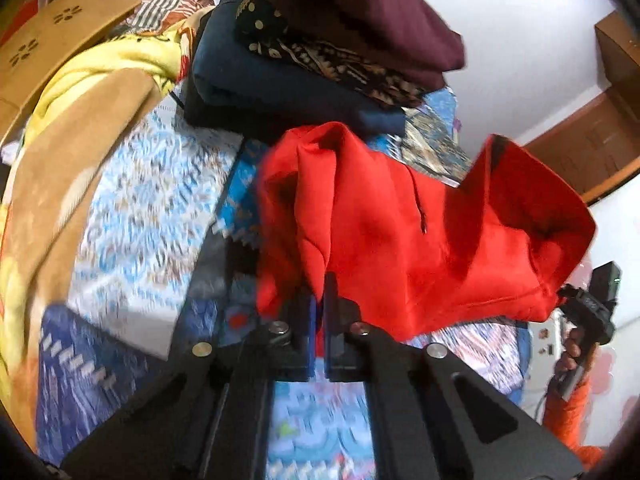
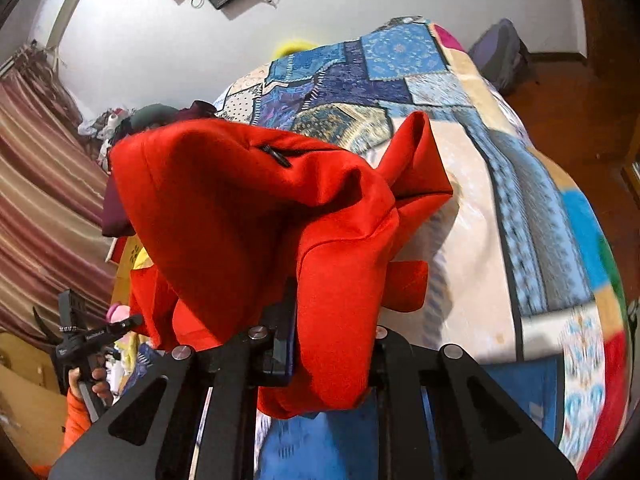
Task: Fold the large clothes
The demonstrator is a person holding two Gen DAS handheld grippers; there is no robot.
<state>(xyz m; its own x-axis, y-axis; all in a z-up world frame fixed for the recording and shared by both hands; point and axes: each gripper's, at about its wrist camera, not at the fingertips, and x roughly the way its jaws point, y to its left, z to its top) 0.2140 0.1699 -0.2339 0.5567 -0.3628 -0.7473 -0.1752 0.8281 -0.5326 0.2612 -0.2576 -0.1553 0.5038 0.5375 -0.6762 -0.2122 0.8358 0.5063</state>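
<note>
Left wrist view: the left hand-held gripper [image 1: 319, 300] is clamped on a fold of a soft, bright red fleece hooded sweatshirt [image 1: 400, 232], held above a blue patchwork-quilted bed [image 1: 152, 208]. Right wrist view: the right hand-held gripper [image 2: 332, 320] pinches another bunched edge of the sweatshirt [image 2: 248, 208]; the cloth looks limp and light, probably best gripped at hems or shoulder seams.

Black tongs [image 1: 319, 312] — orange sleeve [image 1: 568, 412]

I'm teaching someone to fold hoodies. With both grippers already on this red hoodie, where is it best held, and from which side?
By its edges, as now: left gripper and right gripper each pinch a bunched edge of the red hoodie from below, so it hangs spread above the patchwork bedspread.
</note>
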